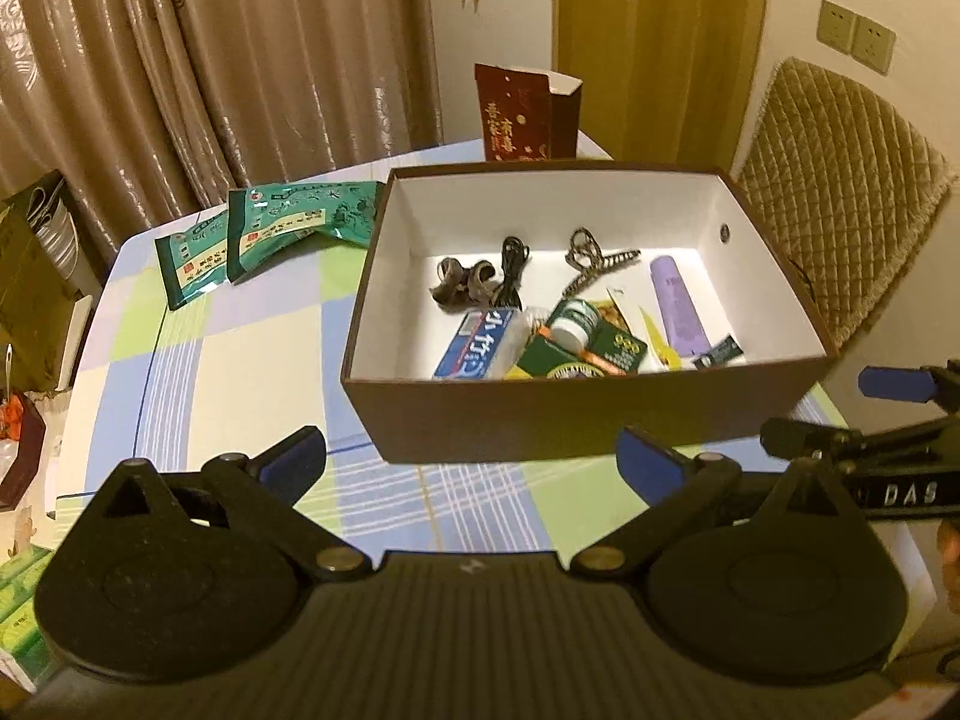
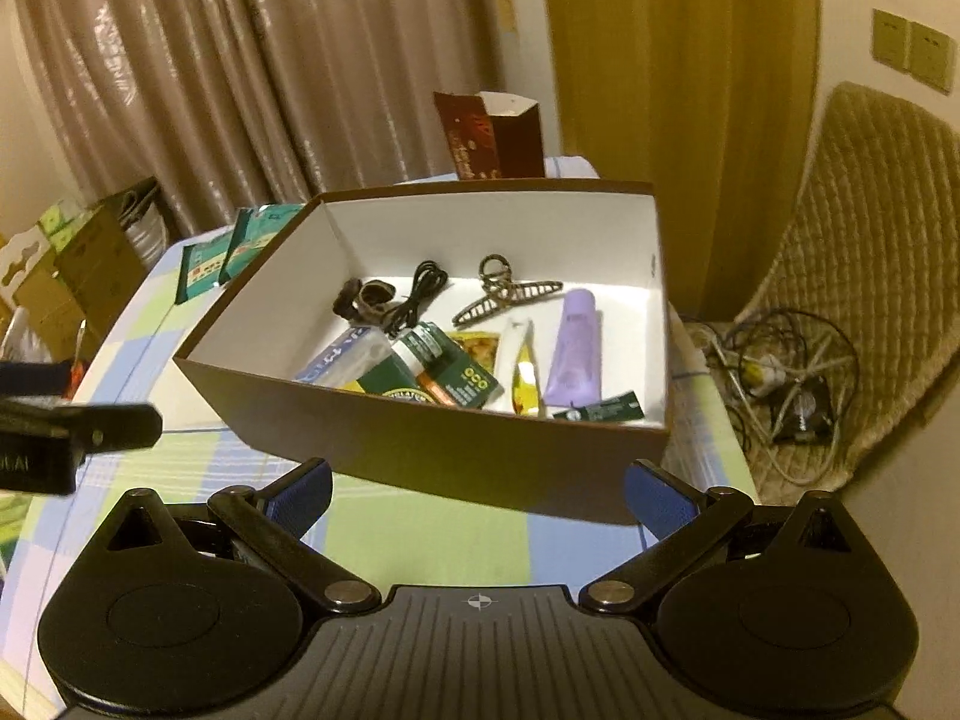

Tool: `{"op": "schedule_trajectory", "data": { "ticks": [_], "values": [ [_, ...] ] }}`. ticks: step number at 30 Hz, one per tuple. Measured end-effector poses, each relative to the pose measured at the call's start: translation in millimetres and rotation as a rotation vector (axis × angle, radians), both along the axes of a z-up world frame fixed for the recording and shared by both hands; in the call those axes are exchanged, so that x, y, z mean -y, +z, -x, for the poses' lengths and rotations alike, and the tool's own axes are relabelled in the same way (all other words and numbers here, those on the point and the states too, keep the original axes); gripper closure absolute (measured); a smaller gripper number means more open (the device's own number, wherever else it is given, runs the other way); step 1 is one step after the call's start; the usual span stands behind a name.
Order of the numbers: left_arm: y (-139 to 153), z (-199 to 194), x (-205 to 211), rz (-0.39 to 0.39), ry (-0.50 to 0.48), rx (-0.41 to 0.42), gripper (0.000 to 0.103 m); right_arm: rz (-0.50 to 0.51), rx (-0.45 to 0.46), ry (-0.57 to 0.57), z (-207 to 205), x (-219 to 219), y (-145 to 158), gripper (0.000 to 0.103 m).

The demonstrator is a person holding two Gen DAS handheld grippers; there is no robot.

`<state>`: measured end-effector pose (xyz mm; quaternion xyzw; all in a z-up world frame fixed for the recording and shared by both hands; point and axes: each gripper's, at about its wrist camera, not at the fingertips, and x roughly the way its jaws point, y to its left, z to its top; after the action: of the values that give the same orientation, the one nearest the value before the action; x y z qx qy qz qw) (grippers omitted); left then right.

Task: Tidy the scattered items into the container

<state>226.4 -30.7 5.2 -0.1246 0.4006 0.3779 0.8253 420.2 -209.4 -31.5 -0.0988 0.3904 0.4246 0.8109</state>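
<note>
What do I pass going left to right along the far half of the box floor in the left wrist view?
Brown hair tie → black cable → claw clip → purple tube, all lying in the brown box.

We cannot read the small print on the green packets (image 1: 273, 228), which the box (image 2: 420, 450) half hides in the right wrist view. The left gripper (image 2: 78, 420) is blurred and cut off there.
</note>
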Motion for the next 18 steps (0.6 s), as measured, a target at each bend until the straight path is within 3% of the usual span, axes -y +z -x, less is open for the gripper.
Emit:
{"op": "schedule_trajectory", "data": {
  "ticks": [18],
  "values": [
    [11.7, 42.8, 16.1, 0.004, -0.103, -0.003, 0.001, 0.009, 0.038, -0.099, 66.8, 8.4, 18.4, 0.002]
  ]
}}
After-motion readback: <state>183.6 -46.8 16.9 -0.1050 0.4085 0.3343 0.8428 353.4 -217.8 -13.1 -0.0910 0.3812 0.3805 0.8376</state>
